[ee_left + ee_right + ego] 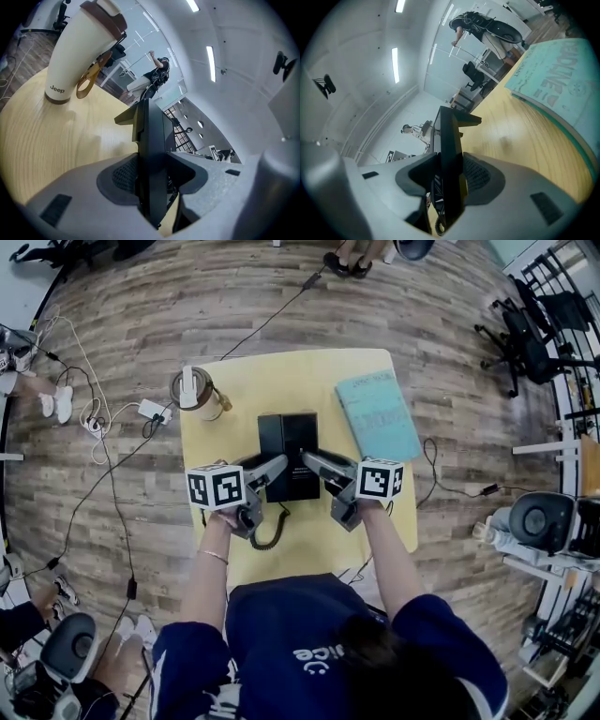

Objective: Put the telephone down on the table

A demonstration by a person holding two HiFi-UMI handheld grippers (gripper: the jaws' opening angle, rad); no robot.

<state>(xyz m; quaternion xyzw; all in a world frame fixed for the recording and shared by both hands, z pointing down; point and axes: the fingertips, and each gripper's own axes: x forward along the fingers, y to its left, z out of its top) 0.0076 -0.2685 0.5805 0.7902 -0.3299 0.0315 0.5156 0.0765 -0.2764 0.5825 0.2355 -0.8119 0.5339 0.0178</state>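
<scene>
A black telephone (pixel 290 454) is held over the middle of the yellow table (pixel 272 381), its coiled cord (pixel 273 532) hanging down toward the person. My left gripper (pixel 273 468) grips its left edge and my right gripper (pixel 314 462) grips its right edge. In the left gripper view the telephone (pixel 152 154) stands edge-on between the grey pads (pixel 124 176), clamped. In the right gripper view the same body (pixel 449 159) sits pinched between the pads (pixel 476 176). Whether its base touches the table is hidden.
A white tumbler with a brown lid and strap (pixel 197 393) stands at the table's far left corner, seen close in the left gripper view (pixel 77 56). A teal book (pixel 378 414) lies on the right side, its edge showing in the right gripper view (pixel 553 84). Cables cross the wooden floor.
</scene>
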